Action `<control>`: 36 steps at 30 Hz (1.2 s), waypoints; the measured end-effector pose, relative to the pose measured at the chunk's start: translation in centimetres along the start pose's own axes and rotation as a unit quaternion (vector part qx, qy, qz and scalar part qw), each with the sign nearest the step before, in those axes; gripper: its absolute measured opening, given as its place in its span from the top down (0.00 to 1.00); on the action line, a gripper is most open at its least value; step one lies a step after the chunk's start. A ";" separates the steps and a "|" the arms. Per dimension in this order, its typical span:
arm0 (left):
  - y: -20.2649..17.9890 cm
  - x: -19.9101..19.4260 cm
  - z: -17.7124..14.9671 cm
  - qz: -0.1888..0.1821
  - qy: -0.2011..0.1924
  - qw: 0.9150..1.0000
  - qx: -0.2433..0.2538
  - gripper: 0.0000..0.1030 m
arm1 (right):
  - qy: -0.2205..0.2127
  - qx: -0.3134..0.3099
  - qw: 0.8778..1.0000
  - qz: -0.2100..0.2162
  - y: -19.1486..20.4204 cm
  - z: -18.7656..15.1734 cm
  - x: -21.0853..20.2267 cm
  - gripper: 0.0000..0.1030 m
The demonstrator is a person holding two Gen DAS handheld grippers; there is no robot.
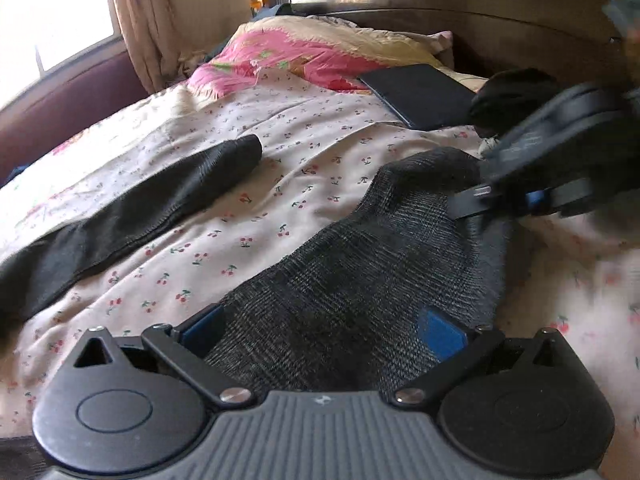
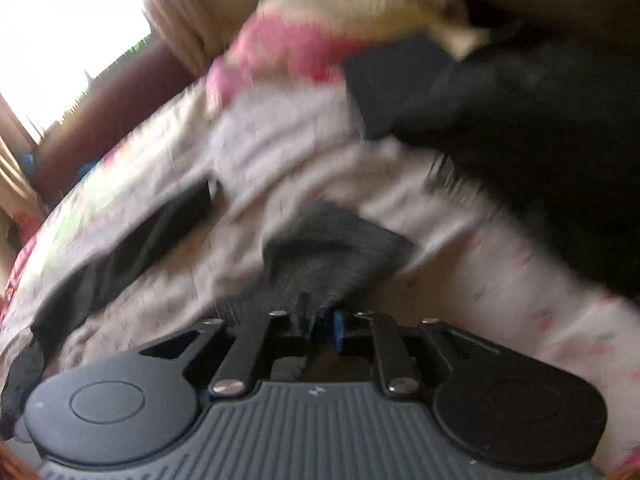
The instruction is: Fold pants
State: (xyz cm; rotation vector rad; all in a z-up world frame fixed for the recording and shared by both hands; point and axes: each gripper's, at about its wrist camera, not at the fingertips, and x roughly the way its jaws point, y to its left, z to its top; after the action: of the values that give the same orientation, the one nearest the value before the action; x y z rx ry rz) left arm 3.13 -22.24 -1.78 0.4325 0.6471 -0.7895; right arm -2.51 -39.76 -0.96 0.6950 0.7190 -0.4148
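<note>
Through your left wrist camera you look across a bed covered with a pale sheet printed with cherries, a window and curtain at the far left, and a dark headboard behind. A pink and yellow pillow lies at the head of the bed, with a flat dark tablet just beside it. The pants are spread over the sheet: one grey leg runs up from your left gripper, the other dark leg lies well apart to the left. Your left gripper is spread wide with the grey cloth lying between its blue pads; you cannot tell whether they pinch it. Your right gripper comes in from the right at the far end of that grey leg, touching the fabric.

Your right wrist camera is heavily blurred. The same sheet, pillow and window appear. Your right gripper has its jaws drawn together on a bunched fold of the grey pants. The other leg lies to the left.
</note>
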 end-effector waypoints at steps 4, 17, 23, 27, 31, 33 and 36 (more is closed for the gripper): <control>0.9 -2.1 -1.0 -0.001 0.000 1.000 -0.010 0.00 | -0.011 0.032 0.999 -0.017 -1.1 -0.3 -0.1 0.97; 10.0 -10.2 -8.1 0.054 -0.002 0.994 -0.097 0.00 | -0.065 -0.086 0.985 -0.136 1.2 -1.3 -7.4 0.83; 21.0 -12.6 -11.1 0.178 0.003 0.969 -0.168 0.00 | -0.004 -0.190 0.981 -0.029 9.9 -1.3 -4.1 0.74; 28.3 -14.5 -12.6 0.244 0.005 0.955 -0.166 0.00 | 0.046 -0.282 0.956 0.062 19.6 -1.8 1.1 0.72; 36.4 -15.4 -13.7 0.298 0.021 0.941 -0.157 0.00 | 0.074 -0.388 0.911 0.121 29.7 -1.9 6.7 0.67; 40.2 -15.3 -14.1 0.319 0.035 0.933 -0.162 0.00 | 0.093 -0.428 0.889 0.137 34.7 -2.2 9.8 0.63; 45.8 -14.8 -14.7 0.327 0.052 0.927 -0.177 0.00 | 0.119 -0.469 0.862 0.153 41.6 -2.8 14.5 0.56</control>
State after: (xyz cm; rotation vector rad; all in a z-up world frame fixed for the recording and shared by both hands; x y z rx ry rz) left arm 24.84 22.88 2.96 0.3276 0.6718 -0.0091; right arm 29.68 -10.17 5.10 -0.0845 0.9134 0.3352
